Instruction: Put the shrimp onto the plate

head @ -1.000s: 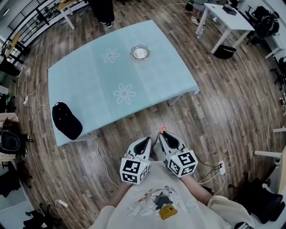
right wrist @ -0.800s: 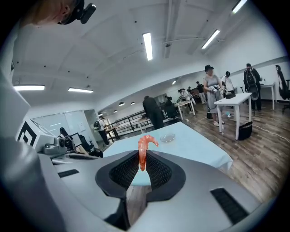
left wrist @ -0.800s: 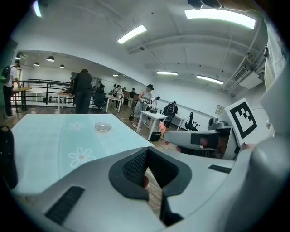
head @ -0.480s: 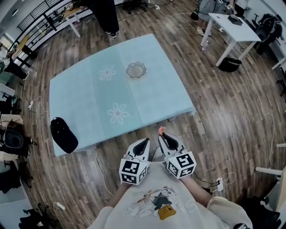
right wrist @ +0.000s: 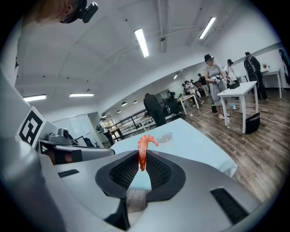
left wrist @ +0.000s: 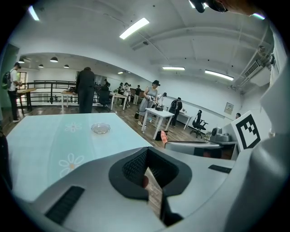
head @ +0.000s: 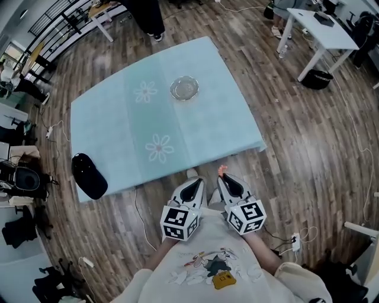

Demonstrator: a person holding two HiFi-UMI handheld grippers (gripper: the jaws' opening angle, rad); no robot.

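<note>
My right gripper (head: 224, 176) (right wrist: 142, 164) is shut on an orange-pink shrimp (right wrist: 144, 149), whose curled end sticks up past the jaw tips; the shrimp (head: 222, 170) also shows in the head view just short of the table's near edge. The left gripper (head: 196, 184) (left wrist: 152, 174) hangs beside it, shut with nothing between its jaws. A clear glass plate (head: 184, 87) (right wrist: 165, 136) (left wrist: 100, 128) sits far off on the light blue table (head: 118, 124), toward its far side. Both grippers hover over the wooden floor, close to my body.
A black cap (head: 89, 176) lies on the table's near left corner. Flower prints (head: 160, 147) mark the cloth. A white desk (head: 323, 31) stands at the upper right, a person (head: 148, 15) beyond the table's far edge. Cables (head: 139, 207) run across the floor.
The view has shifted: the table and plate sit slightly lower and nearer in the head view. Both grippers have kept their pose, the right one still holding the shrimp.
</note>
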